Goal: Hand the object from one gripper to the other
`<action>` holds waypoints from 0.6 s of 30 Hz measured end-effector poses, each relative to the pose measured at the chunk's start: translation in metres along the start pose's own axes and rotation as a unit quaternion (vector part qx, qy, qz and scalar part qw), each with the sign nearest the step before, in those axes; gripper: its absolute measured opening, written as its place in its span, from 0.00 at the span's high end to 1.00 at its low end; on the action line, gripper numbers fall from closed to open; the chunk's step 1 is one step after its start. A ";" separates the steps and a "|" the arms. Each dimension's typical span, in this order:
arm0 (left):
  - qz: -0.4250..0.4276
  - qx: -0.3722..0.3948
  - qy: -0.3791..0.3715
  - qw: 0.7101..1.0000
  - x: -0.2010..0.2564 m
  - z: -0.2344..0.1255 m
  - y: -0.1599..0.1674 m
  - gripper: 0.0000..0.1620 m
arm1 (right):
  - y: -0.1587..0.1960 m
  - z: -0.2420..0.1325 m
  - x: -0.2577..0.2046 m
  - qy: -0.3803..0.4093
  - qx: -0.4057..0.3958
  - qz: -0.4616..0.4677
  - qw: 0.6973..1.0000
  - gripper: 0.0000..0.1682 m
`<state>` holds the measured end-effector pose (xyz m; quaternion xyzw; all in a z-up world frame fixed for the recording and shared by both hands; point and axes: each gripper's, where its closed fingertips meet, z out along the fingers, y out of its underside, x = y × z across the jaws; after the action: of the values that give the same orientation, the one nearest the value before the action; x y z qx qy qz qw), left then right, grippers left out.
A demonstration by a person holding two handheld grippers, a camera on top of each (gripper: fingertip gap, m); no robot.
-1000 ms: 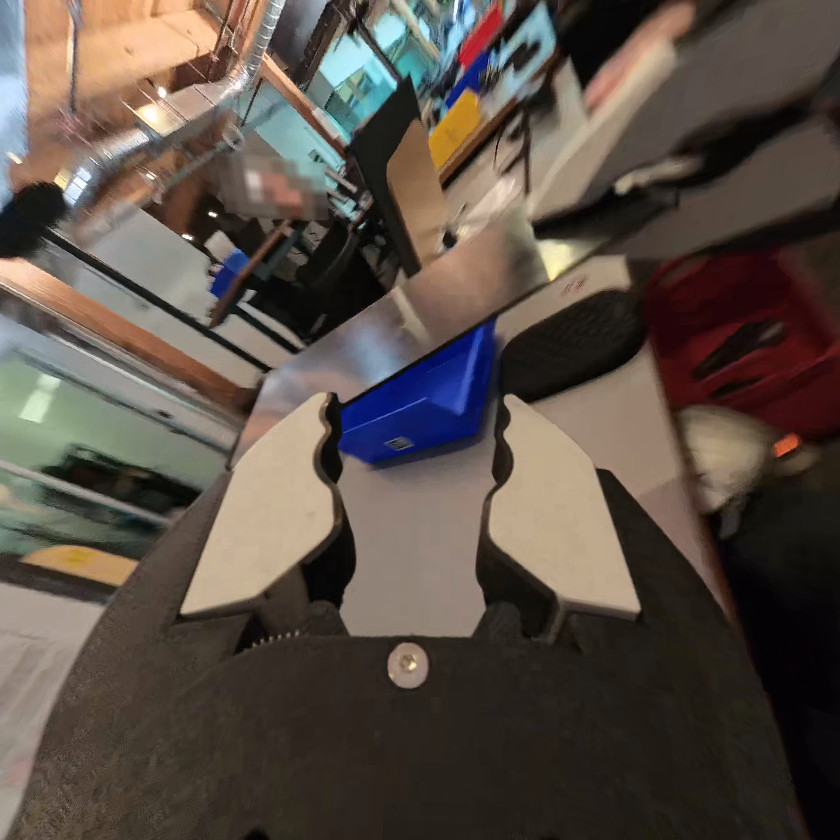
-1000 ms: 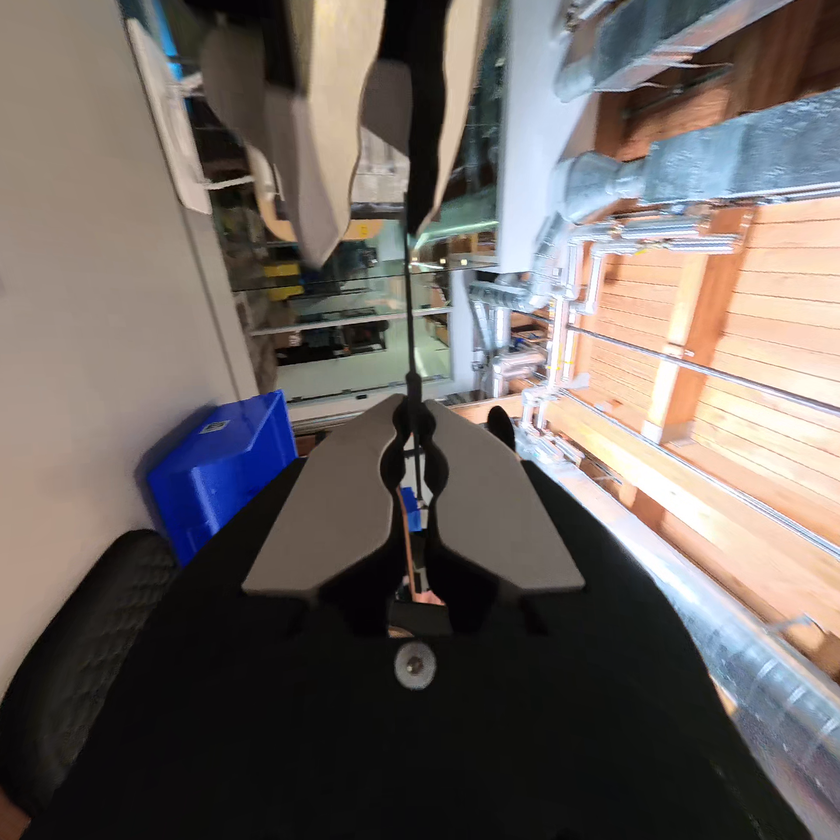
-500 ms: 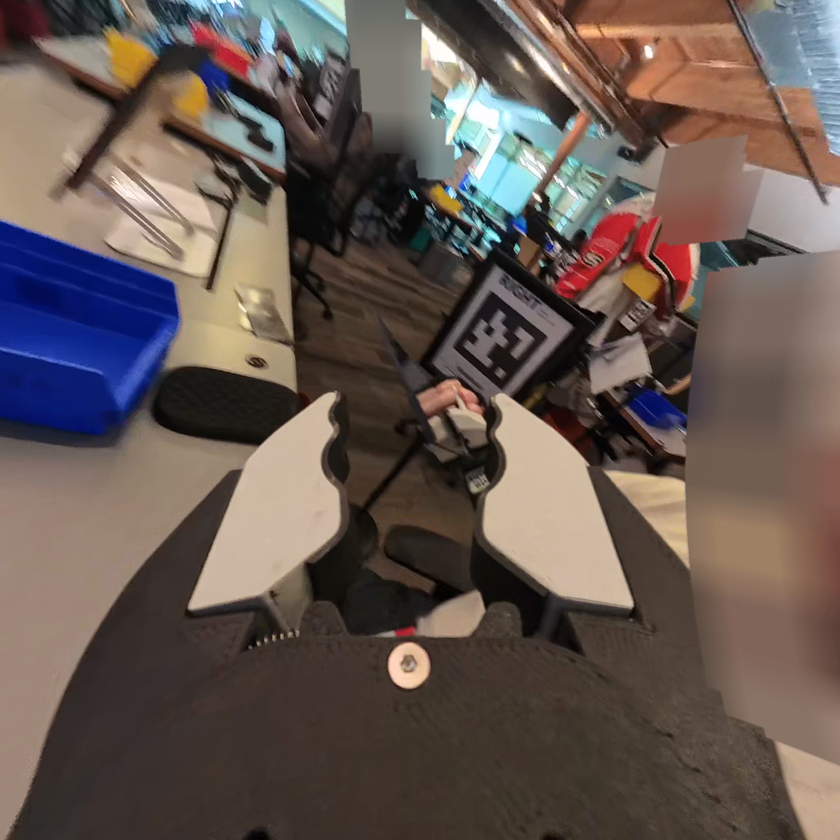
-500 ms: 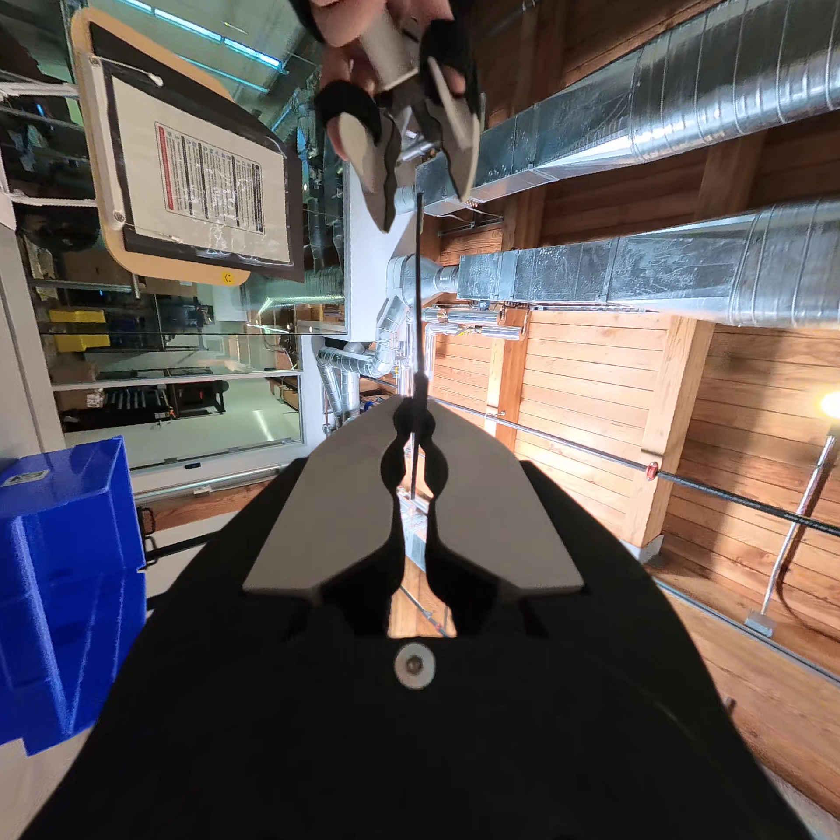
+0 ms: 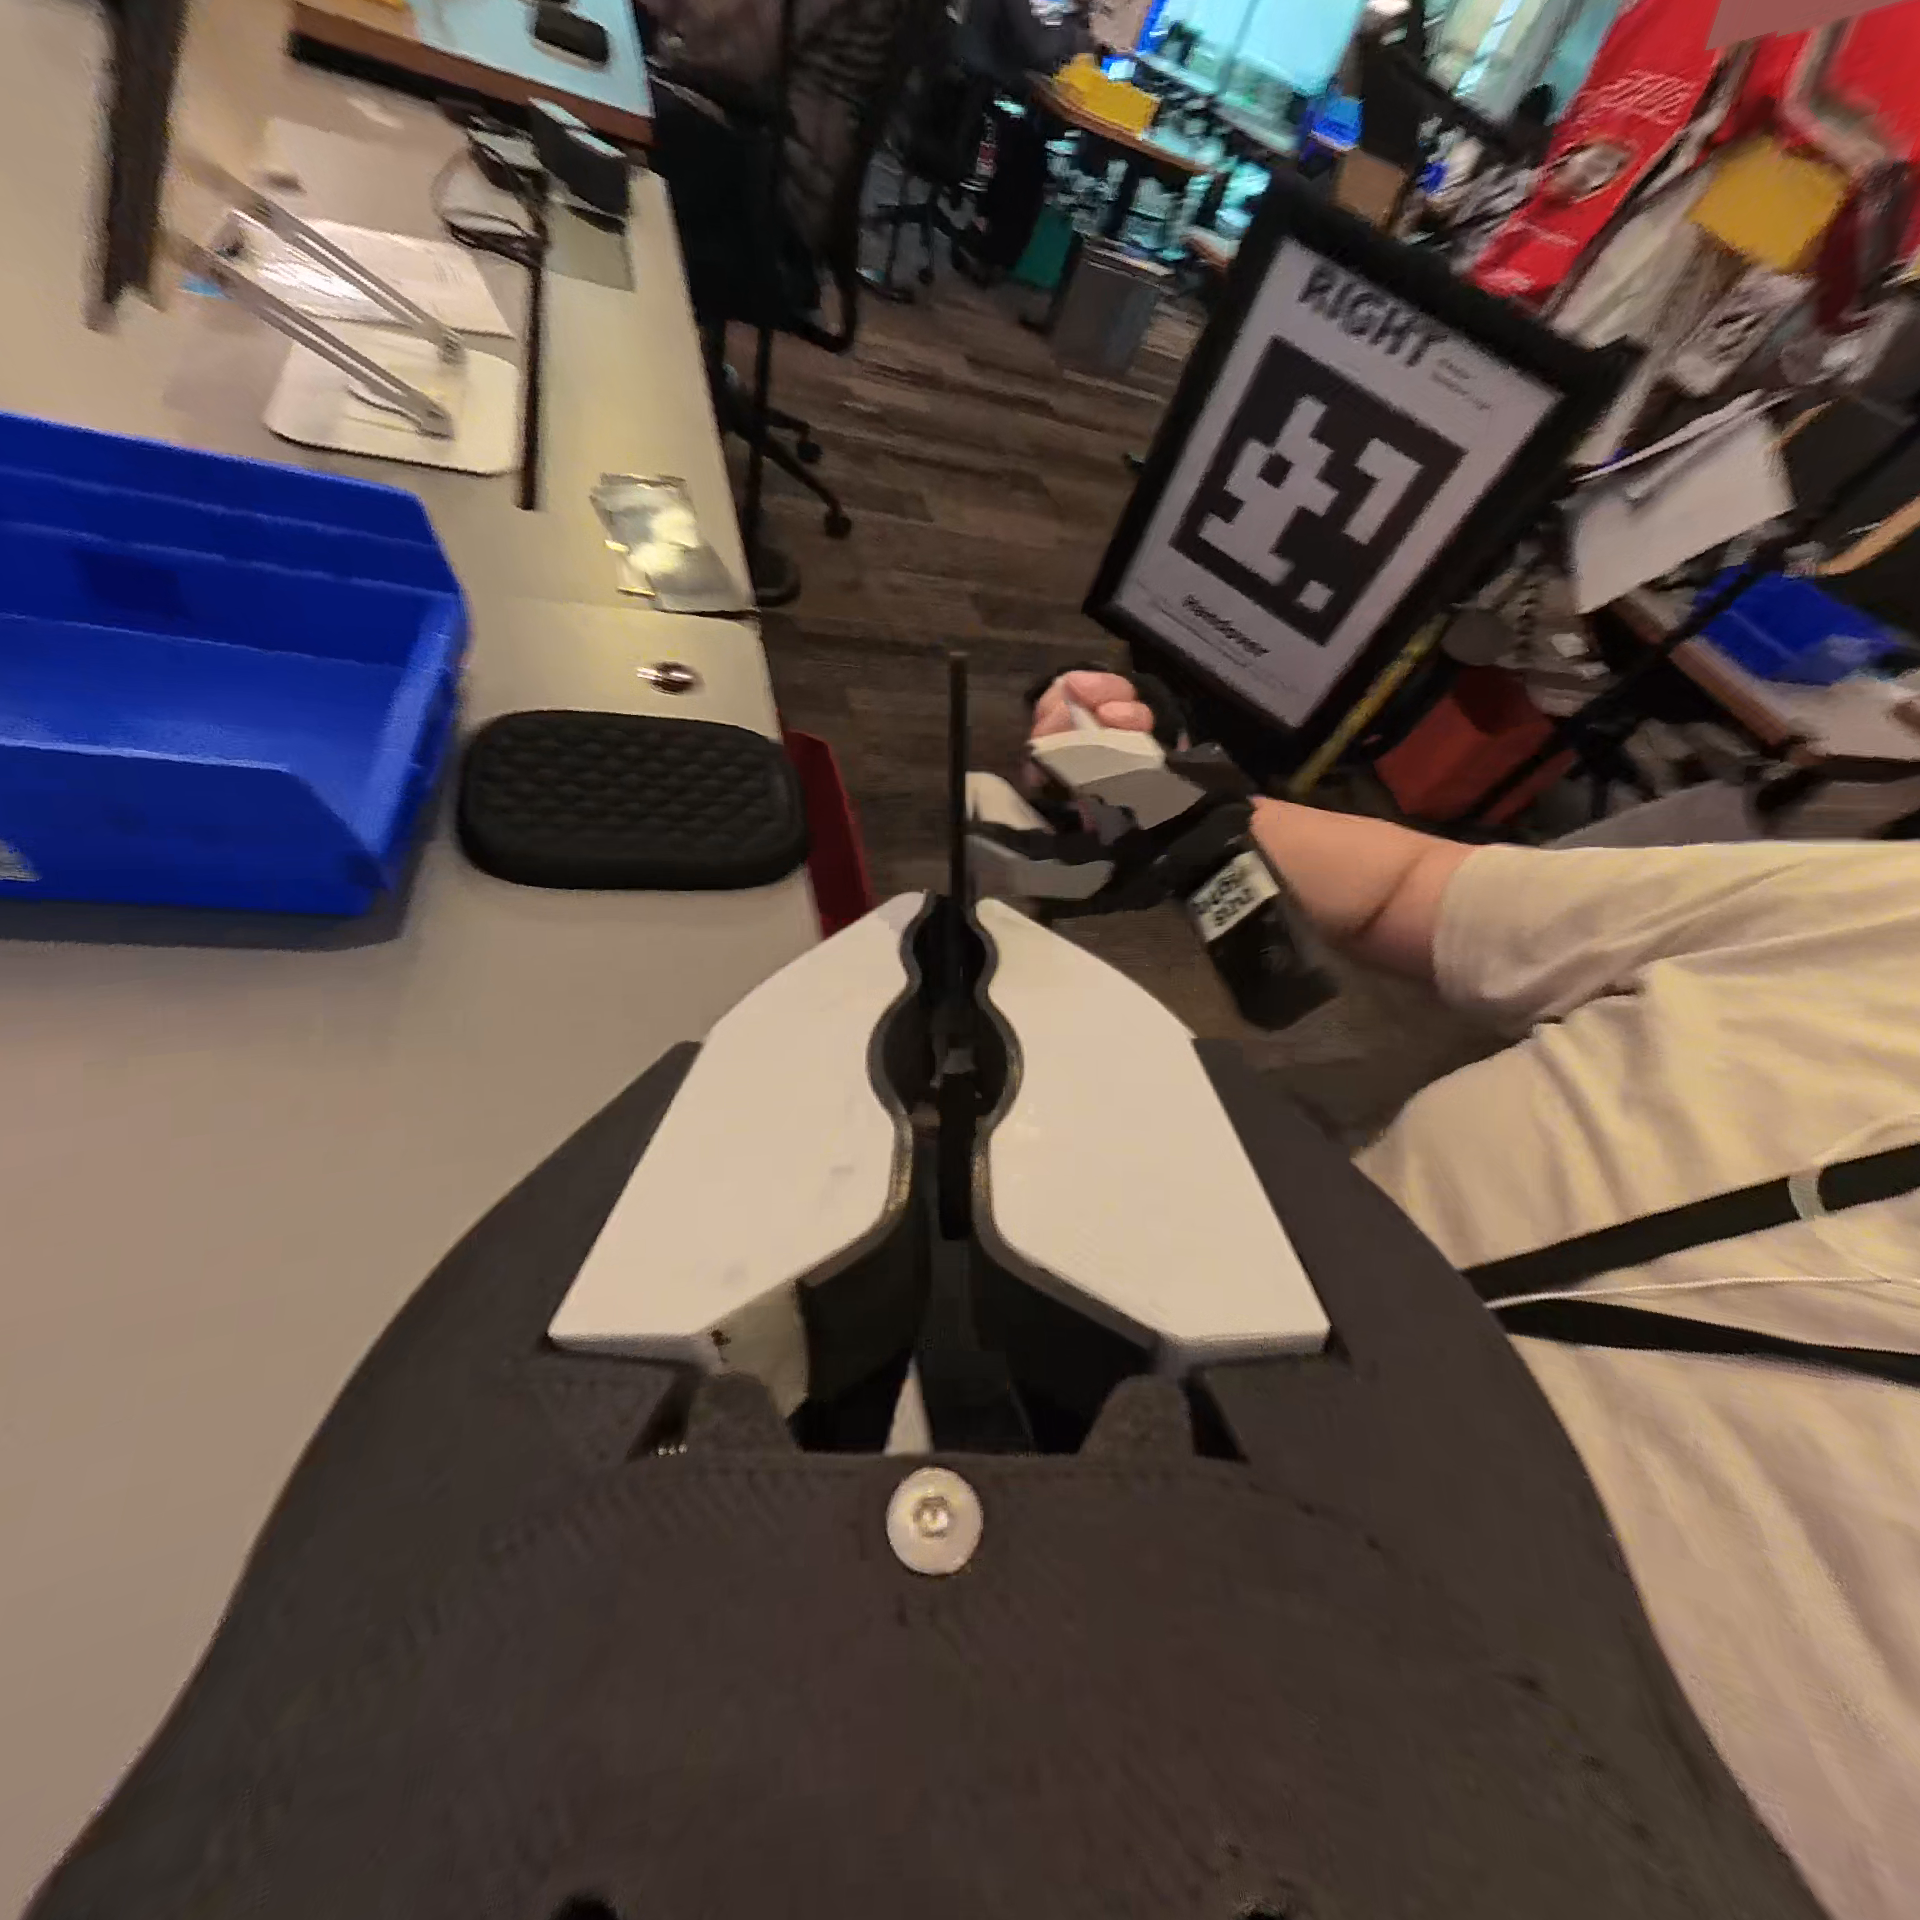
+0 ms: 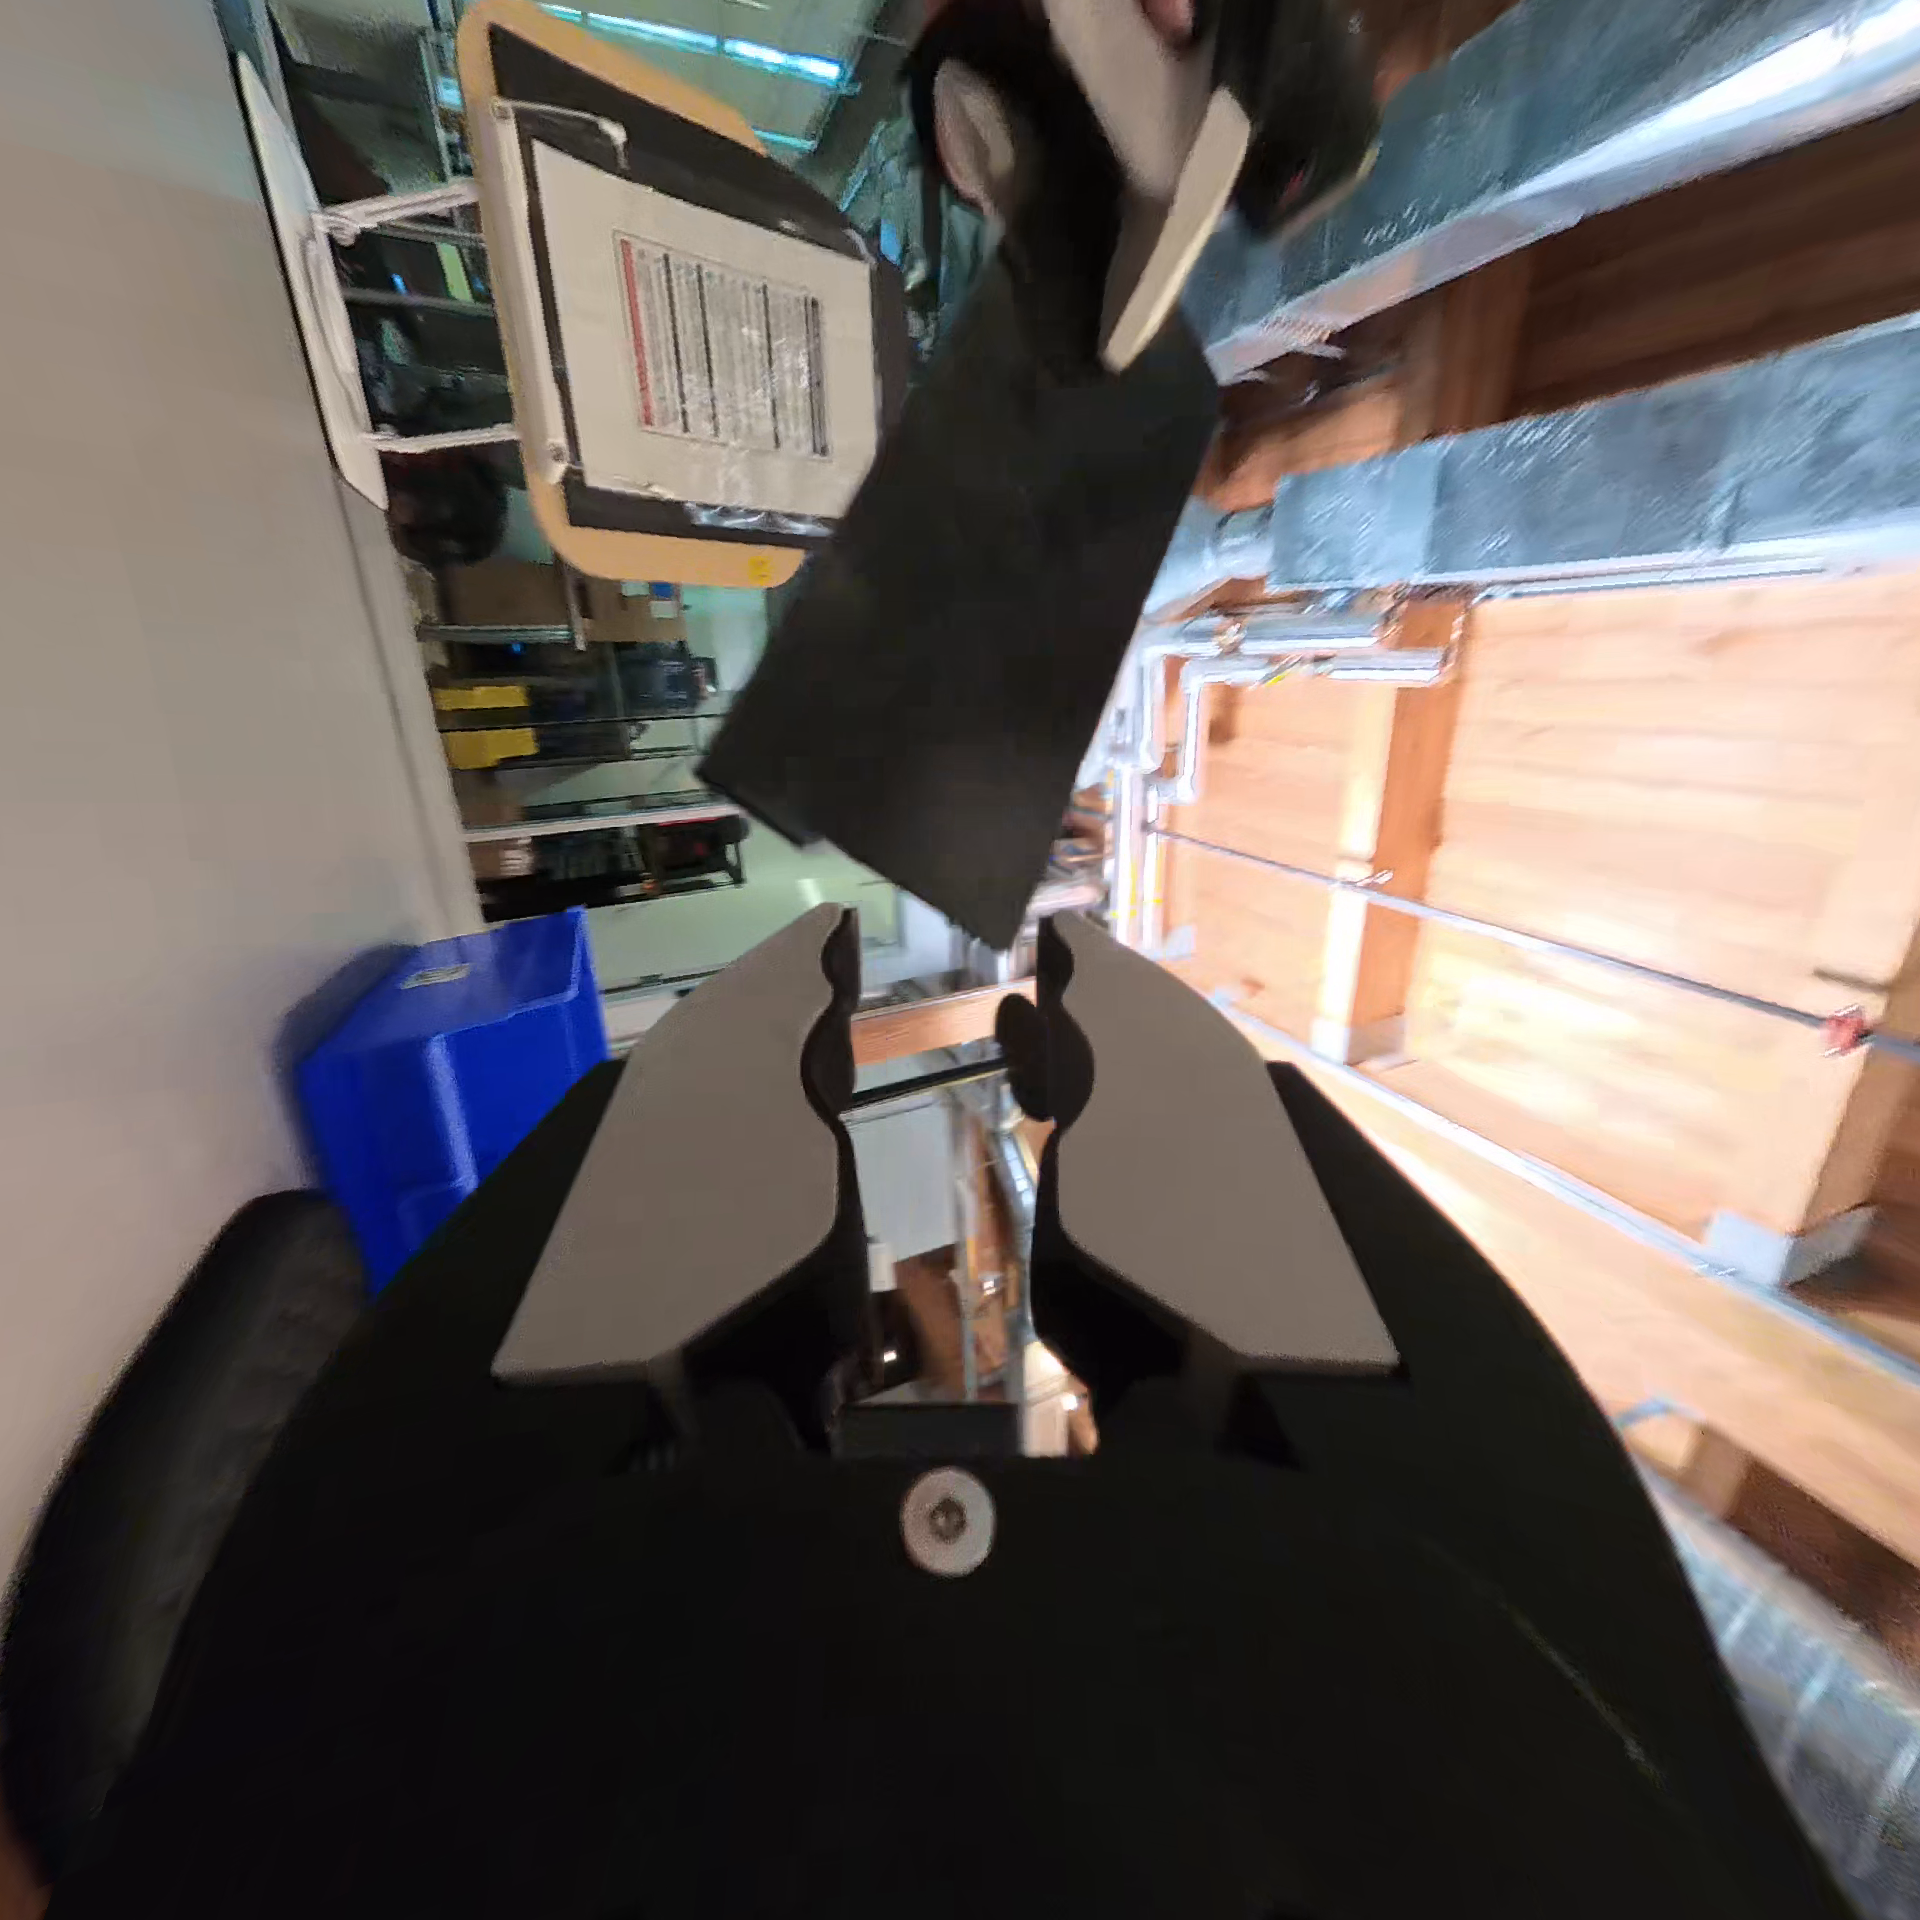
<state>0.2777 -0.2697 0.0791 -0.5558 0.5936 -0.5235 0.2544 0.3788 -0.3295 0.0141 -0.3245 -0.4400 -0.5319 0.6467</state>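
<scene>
The object is a thin flat black sheet. In the left wrist view I see it edge-on (image 5: 956, 769), standing up between the fingertips of my left gripper (image 5: 951, 914), which is shut on it. In the right wrist view the sheet (image 6: 966, 623) shows its broad face and hangs from the left gripper (image 6: 1039, 281) at the top. Its lower corner sits just above my right gripper (image 6: 945, 925), which is open and empty. The right gripper (image 5: 1008, 805) also shows farther off in the left wrist view, held by a hand, jaws apart.
A blue bin (image 5: 208, 665) and a black padded rest (image 5: 634, 795) lie on the grey table (image 5: 208, 1143) at left. A framed black-and-white marker board (image 5: 1330, 488) stands behind the right gripper. The person's arm (image 5: 1351, 883) and light shirt fill the right. The grippers' ends are close to 15 cm from one another.
The sheet has passed from the right gripper to the left. The left gripper was open and is now shut on it. The right gripper has opened and drawn back slightly.
</scene>
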 end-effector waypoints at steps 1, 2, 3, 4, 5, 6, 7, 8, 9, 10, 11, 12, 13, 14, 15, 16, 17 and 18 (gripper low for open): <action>0.023 0.002 -0.022 1.000 -0.004 -0.004 0.000 0.99 | 0.006 -0.002 -0.003 -0.010 -0.003 0.023 1.000 0.81; 0.040 0.000 -0.041 0.998 -0.007 -0.008 0.001 1.00 | 0.009 -0.003 -0.006 -0.029 -0.002 0.057 0.998 0.81; 0.060 -0.005 -0.059 0.996 -0.009 -0.011 0.003 0.99 | 0.009 -0.003 -0.012 -0.064 0.003 0.103 0.993 0.81; 0.092 -0.012 -0.069 0.993 -0.008 -0.013 0.006 0.99 | 0.005 -0.003 -0.016 -0.103 0.014 0.156 0.982 0.81; 0.122 -0.020 -0.073 0.990 -0.005 -0.014 0.010 0.99 | -0.001 0.000 -0.016 -0.133 0.023 0.210 0.968 0.81; 0.142 -0.031 -0.077 0.986 -0.002 -0.013 0.014 0.99 | -0.007 0.005 -0.010 -0.146 0.026 0.263 0.953 0.81; 0.158 -0.042 -0.082 0.983 0.000 -0.011 0.019 0.99 | -0.015 0.012 -0.001 -0.155 0.033 0.316 0.935 0.81; 0.168 -0.052 -0.087 0.981 0.003 -0.009 0.023 0.99 | -0.024 0.019 0.005 -0.171 0.044 0.366 0.914 0.81; 0.178 -0.062 -0.089 0.978 0.006 -0.005 0.028 0.99 | -0.034 0.027 0.009 -0.192 0.051 0.406 0.892 0.80; 0.190 -0.068 -0.089 0.975 0.009 -0.002 0.031 0.99 | -0.044 0.035 0.009 -0.220 0.054 0.437 0.871 0.77; 0.199 -0.069 -0.090 0.974 0.013 0.001 0.033 0.99 | -0.053 0.042 0.004 -0.252 0.052 0.459 0.851 0.74; 0.204 -0.066 -0.092 0.972 0.016 0.003 0.034 0.99 | -0.062 0.047 -0.004 -0.292 0.049 0.474 0.829 0.74; 0.206 -0.063 -0.090 0.972 0.020 0.004 0.035 0.99 | -0.071 0.048 -0.014 -0.337 0.049 0.483 0.807 0.76; 0.206 -0.066 -0.081 0.973 0.024 0.004 0.039 0.99 | -0.076 0.048 -0.022 -0.374 0.050 0.489 0.787 0.89; 0.203 -0.063 -0.081 0.974 0.026 0.003 0.041 0.98 | -0.081 0.047 -0.027 -0.410 0.057 0.503 0.759 0.95; 0.202 -0.058 -0.084 0.974 0.026 0.000 0.042 0.95 | -0.084 0.049 -0.029 -0.432 0.059 0.536 0.723 0.98; 0.200 -0.042 -0.090 0.975 0.026 -0.004 0.040 0.95 | -0.084 0.052 -0.029 -0.444 0.058 0.568 0.690 0.98; 0.202 -0.016 -0.102 0.974 0.024 -0.009 0.035 0.87 | -0.083 0.056 -0.029 -0.456 0.060 0.594 0.660 0.98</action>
<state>0.2505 -0.2945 0.0572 -0.4787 0.6726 -0.3925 0.4055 0.2839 -0.2870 0.0061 -0.6789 -0.4247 0.2072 0.5619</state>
